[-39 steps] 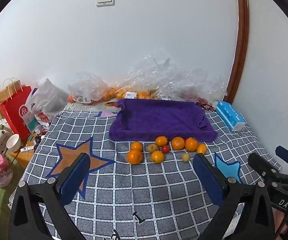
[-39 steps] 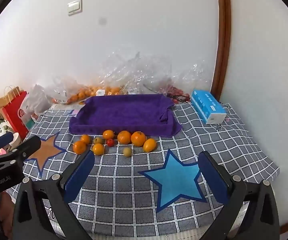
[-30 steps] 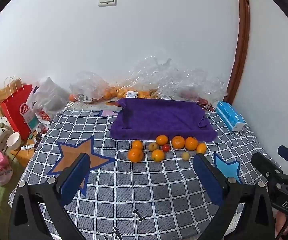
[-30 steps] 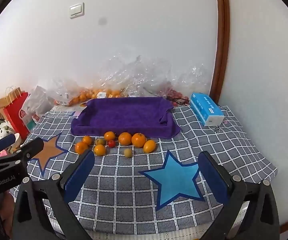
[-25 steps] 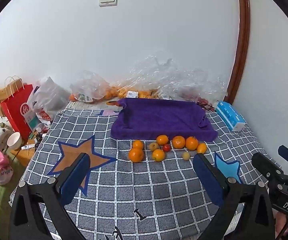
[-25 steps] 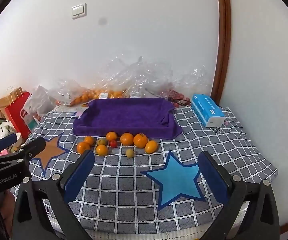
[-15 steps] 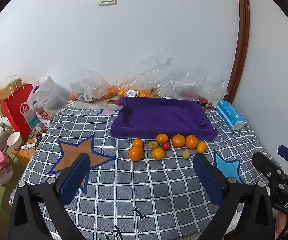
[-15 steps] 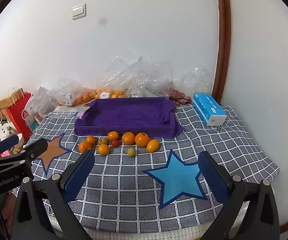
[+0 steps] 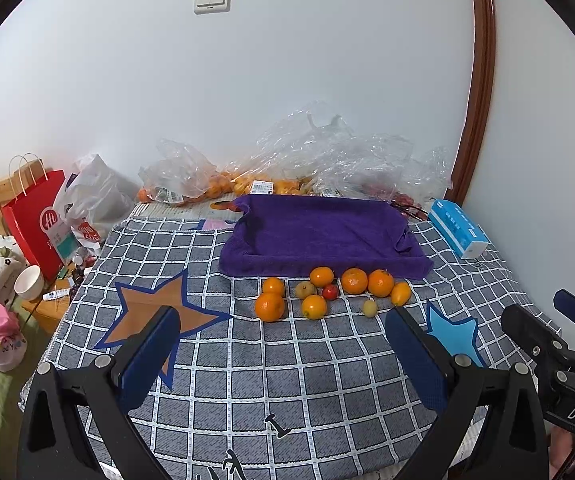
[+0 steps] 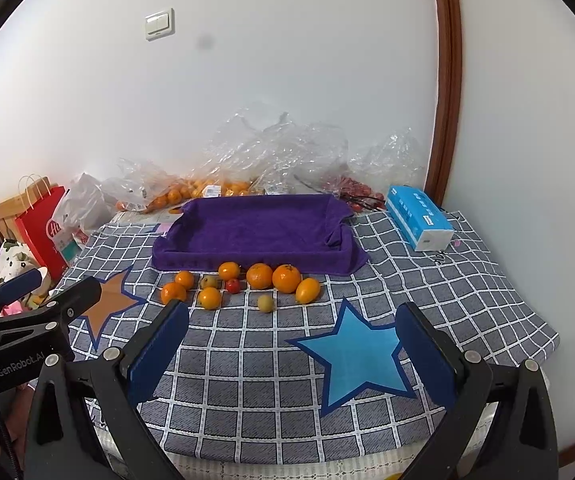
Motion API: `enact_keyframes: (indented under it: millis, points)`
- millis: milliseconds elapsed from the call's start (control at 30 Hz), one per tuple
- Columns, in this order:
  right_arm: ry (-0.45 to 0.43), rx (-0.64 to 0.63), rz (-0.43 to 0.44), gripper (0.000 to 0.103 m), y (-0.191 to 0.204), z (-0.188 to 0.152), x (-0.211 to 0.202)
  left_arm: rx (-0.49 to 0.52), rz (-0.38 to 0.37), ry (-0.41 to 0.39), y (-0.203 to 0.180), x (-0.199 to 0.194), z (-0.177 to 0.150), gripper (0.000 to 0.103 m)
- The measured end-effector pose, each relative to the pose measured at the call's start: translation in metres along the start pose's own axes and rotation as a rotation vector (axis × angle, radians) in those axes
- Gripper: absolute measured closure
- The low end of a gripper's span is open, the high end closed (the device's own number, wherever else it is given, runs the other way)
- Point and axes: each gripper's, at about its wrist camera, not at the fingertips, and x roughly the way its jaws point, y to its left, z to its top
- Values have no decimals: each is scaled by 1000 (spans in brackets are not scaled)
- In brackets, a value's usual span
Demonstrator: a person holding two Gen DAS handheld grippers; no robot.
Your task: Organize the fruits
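I hold the left claw point(image 9: 283, 354) wide open with nothing in it, above the near part of the worktop covered with a grey checked cloth with star patches point(image 9: 287, 360). The right claw point(image 10: 293, 346) is also wide open and holds nothing. Ahead of both claws, well apart from the fingertips, lies the loose group of small orange, yellow and red fruits point(image 9: 327, 294) point(image 10: 243, 284) on the cloth. Just behind them, touching the nearest ones or almost, stands the shallow tray wrapped in a purple towel point(image 9: 323, 236). Further ahead, against the white wall point(image 9: 287, 80), I see crumpled clear plastic bags with more fruit point(image 9: 287, 172). Ahead to the right rests a blue tissue pack point(image 10: 419, 216); far to the left stands a red paper bag point(image 9: 35, 216).
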Motion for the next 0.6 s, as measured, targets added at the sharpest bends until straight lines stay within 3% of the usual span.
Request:
enact_keyframes:
  millis: [600]
  points:
    - [-4, -4, -2, 1, 3, -3, -3, 2, 0, -2, -1, 0, 0, 0]
